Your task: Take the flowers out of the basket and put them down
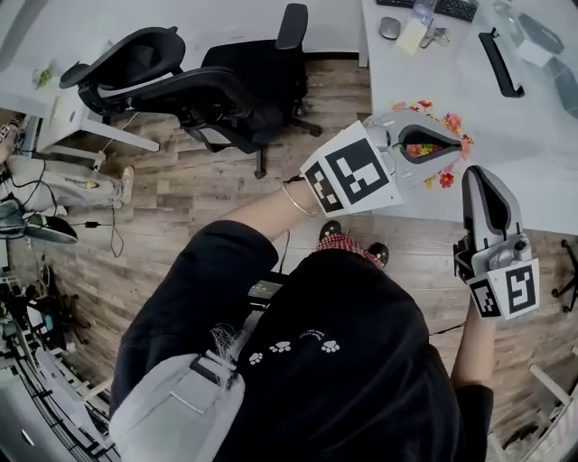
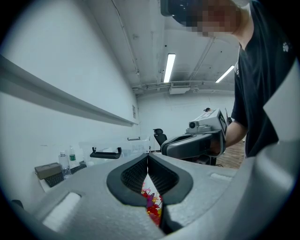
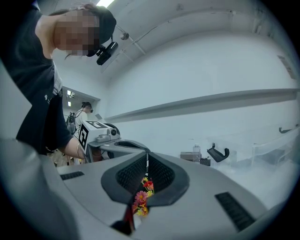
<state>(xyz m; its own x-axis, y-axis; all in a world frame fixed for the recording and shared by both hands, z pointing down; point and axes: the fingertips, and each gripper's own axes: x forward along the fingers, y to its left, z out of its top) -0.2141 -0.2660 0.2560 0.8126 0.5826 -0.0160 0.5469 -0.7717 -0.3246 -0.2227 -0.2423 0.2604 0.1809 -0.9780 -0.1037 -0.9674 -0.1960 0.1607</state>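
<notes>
Small red, pink and yellow flowers lie in a cluster on the white table, partly hidden under my left gripper; no basket shows clearly. That gripper points right, level over the cluster, jaws shut with nothing between the tips. My right gripper stands just right of it, pointing away from me, also shut and empty. In the left gripper view the flowers show below the shut left gripper, with the right gripper beyond. In the right gripper view the flowers show below the shut right gripper.
Black office chairs stand on the wooden floor to the left. On the table's far side lie a mouse, a keyboard and a black handle-shaped piece. Water bottles stand by another keyboard.
</notes>
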